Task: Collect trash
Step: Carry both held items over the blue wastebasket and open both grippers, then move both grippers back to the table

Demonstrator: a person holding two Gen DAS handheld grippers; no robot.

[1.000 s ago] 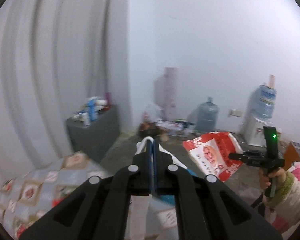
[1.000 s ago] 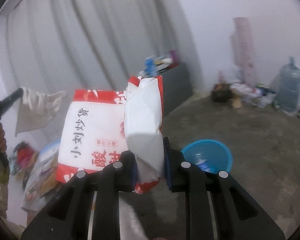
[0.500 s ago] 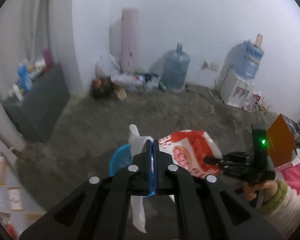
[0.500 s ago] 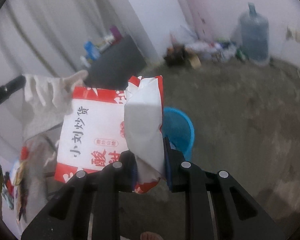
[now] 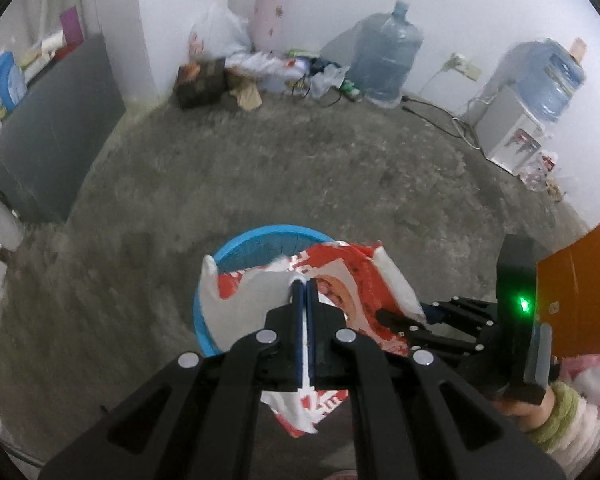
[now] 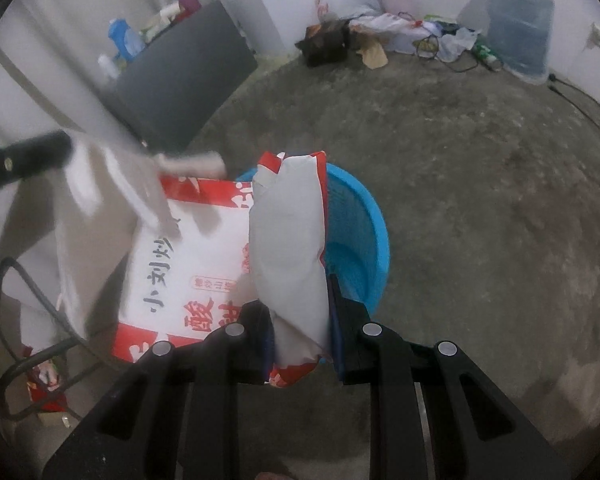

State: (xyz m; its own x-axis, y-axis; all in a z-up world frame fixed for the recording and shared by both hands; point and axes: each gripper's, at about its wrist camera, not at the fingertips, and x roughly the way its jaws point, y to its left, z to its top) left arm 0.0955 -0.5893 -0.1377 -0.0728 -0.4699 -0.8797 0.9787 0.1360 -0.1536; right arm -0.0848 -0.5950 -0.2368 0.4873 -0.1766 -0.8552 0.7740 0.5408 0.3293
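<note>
Left wrist view: left gripper jaws closed on white plastic, held above the blue basket.
Right gripper: jaws clamped on a folded edge of the red-and-white bag.
Bag position: hanging over the basket rim, beside the plastic.
Basket: standing on the concrete floor.
Background: water jug against the wall.

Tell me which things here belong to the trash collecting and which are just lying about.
Job:
- red-and-white snack bag, clamped in the right gripper
- white plastic bag, pinched in the left gripper
- blue basket

Lying about:
- water jug
- water dispenser
- grey cabinet
- cables
</note>
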